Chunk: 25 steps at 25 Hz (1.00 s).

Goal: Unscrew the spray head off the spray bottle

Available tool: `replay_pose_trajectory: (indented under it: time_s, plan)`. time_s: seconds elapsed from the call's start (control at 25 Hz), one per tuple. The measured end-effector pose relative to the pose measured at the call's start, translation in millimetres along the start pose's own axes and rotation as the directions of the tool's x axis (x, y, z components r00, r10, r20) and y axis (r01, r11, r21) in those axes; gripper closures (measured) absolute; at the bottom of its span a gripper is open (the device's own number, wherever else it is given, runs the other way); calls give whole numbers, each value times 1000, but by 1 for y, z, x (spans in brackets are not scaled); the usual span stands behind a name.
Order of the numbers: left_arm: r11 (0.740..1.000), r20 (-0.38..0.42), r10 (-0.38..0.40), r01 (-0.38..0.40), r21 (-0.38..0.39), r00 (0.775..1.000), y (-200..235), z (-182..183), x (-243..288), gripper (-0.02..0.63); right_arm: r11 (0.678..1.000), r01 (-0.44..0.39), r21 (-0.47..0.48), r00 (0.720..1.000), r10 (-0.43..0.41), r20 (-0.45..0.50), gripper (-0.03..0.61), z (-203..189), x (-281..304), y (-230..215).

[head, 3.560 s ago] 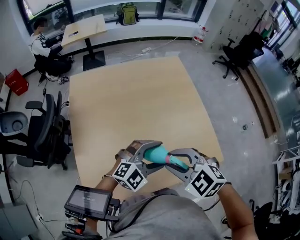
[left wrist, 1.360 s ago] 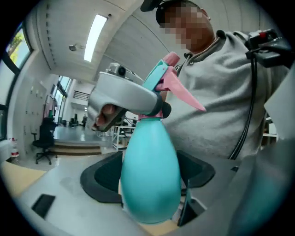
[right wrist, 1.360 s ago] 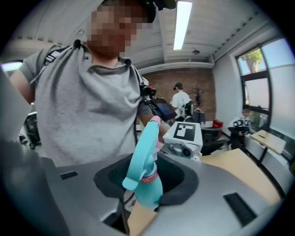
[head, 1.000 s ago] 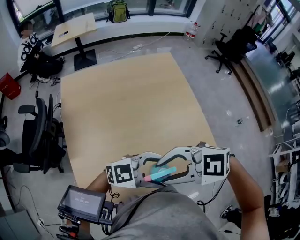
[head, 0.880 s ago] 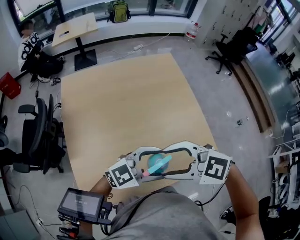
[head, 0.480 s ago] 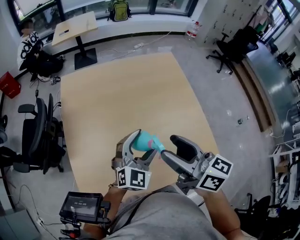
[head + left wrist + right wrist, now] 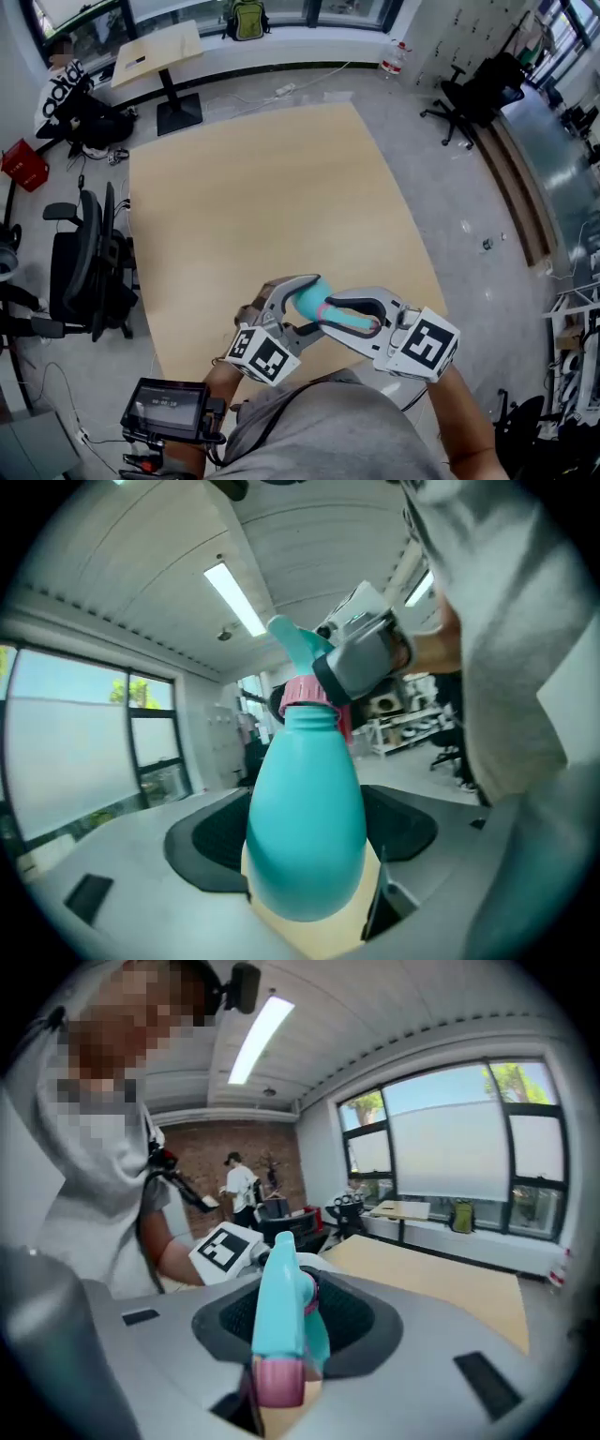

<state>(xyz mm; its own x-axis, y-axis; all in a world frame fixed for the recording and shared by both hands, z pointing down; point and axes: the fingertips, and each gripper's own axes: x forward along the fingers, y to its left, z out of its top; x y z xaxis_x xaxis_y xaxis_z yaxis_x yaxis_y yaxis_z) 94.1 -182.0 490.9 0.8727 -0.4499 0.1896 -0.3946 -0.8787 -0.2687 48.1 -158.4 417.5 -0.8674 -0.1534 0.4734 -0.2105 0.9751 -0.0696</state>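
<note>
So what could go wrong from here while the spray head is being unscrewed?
1. The right gripper has just been closing its jaws with the spray head between them; on that narrow, smooth part they may slip instead of turning the pink collar.
2. The left gripper holds the spray bottle by its rounded body, in the air near the table edge; a strong twist could turn it in the jaws or drop it.

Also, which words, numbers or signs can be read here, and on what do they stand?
"adid": dark letters on the seated person's light top, partly hidden.
Marker cubes: square patterns only, no words.
Device screen: too small to read.
Spray bottle: no label shows.
</note>
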Motion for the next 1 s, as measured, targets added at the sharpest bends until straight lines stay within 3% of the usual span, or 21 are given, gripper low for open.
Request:
replay_pose_trajectory:
  time_s: [0.08, 0.16, 0.24, 0.36, 0.44, 0.56, 0.84, 1.0]
  plan:
    - [978, 55, -205, 204, 33, 977, -27, 11, -4, 247, 977, -157, -143, 984, 143, -104, 440, -3, -6, 23]
    - [924, 42, -376, 372, 92, 925, -53, 18, -12, 247, 928, -311, -206, 941, 271, -203, 440, -8, -12, 46]
    - [855, 11, -510, 506, 114, 860, -74, 19, -22, 247, 869, -438, -229, 887, 376, -269, 440, -13, -16, 64]
    - [761, -17, -642, 639, 112, 767, -95, 19, -34, 247, 778, -585, -231, 795, 492, -355, 440, -20, -20, 80]
    - [725, -26, -681, 679, 113, 732, -101, 18, -36, 247, 740, -636, -218, 753, 534, -384, 440, -21, -20, 84]
    - [726, -28, -680, 678, 115, 733, -100, 16, -32, 247, 733, -648, -207, 741, 543, -396, 440, -21, -18, 80]
    - [796, -40, -598, 599, 90, 800, -94, -8, -16, 247, 799, -564, -210, 801, 468, -373, 440, -19, -19, 61]
    - [845, -21, -528, 528, 89, 849, -70, -31, 8, 247, 823, -527, -215, 827, 436, -356, 440, -25, -12, 28]
